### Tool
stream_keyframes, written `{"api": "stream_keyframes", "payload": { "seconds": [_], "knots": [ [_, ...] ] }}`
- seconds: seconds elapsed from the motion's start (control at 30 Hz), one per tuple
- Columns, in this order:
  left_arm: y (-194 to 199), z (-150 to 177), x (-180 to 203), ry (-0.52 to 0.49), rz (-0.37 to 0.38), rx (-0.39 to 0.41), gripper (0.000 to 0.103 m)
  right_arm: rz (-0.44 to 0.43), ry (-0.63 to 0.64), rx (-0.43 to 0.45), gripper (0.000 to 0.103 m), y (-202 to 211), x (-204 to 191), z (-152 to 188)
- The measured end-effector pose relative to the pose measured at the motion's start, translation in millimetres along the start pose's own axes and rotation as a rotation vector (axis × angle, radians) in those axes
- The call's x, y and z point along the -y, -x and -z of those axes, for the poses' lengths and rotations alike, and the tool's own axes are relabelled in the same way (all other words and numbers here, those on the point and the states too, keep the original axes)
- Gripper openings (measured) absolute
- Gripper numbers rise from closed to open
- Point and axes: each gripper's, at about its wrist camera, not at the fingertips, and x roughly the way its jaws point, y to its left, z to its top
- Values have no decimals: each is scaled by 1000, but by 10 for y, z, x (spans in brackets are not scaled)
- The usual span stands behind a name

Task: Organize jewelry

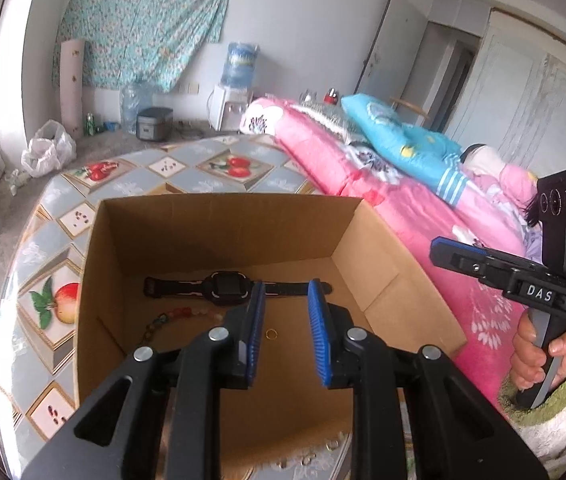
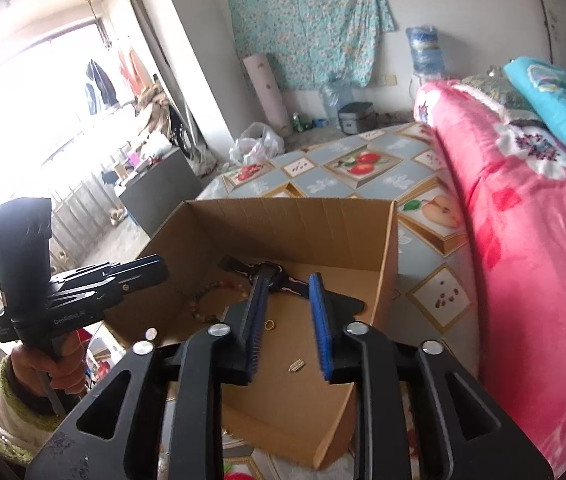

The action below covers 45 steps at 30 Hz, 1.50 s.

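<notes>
1. jewelry lies loose on the floor of the cardboard box [image 1: 219, 224] that stands on the fruit-patterned worktop [image 1: 55, 240]: a black watch [image 1: 223, 286], a beaded bracelet [image 2: 207, 296], a small gold ring [image 1: 271, 334] and a tiny metal piece [image 2: 297, 365].
2. we see the left tool [image 1: 285, 334] above the box with its blue pads spread and nothing between them; the right tool [image 2: 287, 328] is likewise spread and empty.
3. we judge the watch the easiest: its case is stiff, so we would pinch across the case or the strap just beside it.
4. the bracelet looks limp and will sag, so we would take it at one bead cluster and lift slowly.
5. the ring and the tiny piece look light, hard and slippery; flat on cardboard they may skid or flick away, so we would close on them gently from above.
</notes>
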Motion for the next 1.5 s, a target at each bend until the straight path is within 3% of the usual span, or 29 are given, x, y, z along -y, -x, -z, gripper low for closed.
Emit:
{"api": "stream_keyframes", "payload": {
  "seconds": [0.2, 0.5, 0.67, 0.8, 1.0, 1.27, 1.5],
  "knots": [
    [410, 286, 12, -5, -2, 47, 28, 29, 52, 34, 43, 340, -135, 327],
    [765, 794, 127, -49, 16, 51, 38, 8, 10, -52, 44, 395, -192, 873],
    [574, 1126, 210, -61, 5, -36, 39, -23, -19, -130, 44, 170, -275, 1099],
    [272, 1345, 267, -121, -63, -123, 39, -73, -20, -190, 41, -74, -388, 1224],
    [-108, 1499, 230, -221, -98, -180, 38, -134, 7, -238, 36, -285, -564, 1286],
    [-368, 1543, 168, -309, -77, -236, 23, -166, 3, -262, 36, -421, -620, 1266],
    [-430, 1531, 194, -389, -33, -250, 19, -168, -16, -287, 34, -553, -585, 1259]
  ]
}}
